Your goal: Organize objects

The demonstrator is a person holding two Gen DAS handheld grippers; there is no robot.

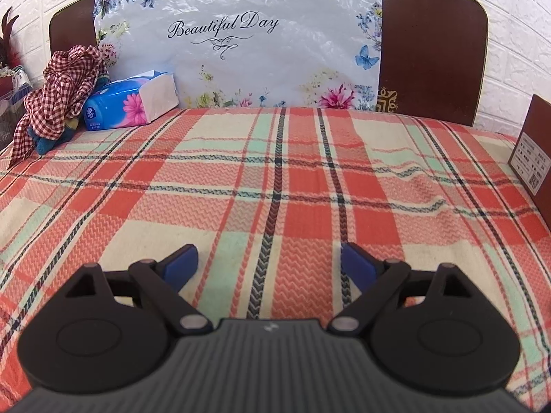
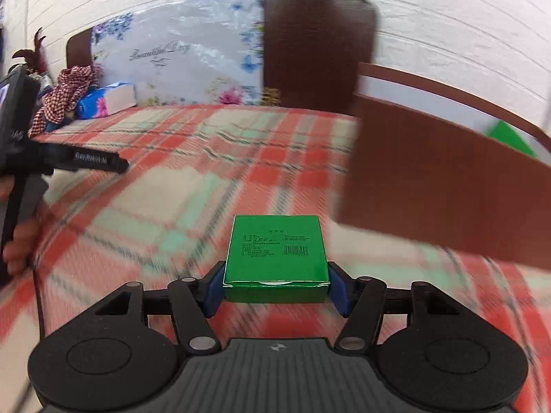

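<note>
In the right wrist view a flat green box [image 2: 275, 254] with black print and a barcode sits between the blue pads, and my right gripper [image 2: 275, 287] is shut on it, above the plaid bedcover. The picture is smeared by motion. A brown cardboard box [image 2: 440, 186] stands open just to the right; something green [image 2: 509, 141] shows inside it. My left gripper [image 1: 270, 265] hangs open over the bedcover with nothing between its fingers; it appears at the left edge of the right wrist view [image 2: 100, 163], held by a person's hand [image 2: 17, 241]. The brown box's labelled side [image 1: 535, 158] shows at the right edge.
A blue tissue pack [image 1: 134, 103] and a red checked cloth [image 1: 62, 93] lie at the bed's far left by the dark headboard [image 1: 430, 51]. A floral "Beautiful Day" sheet [image 1: 237, 41] covers its middle. A white brick wall [image 2: 447, 27] stands behind.
</note>
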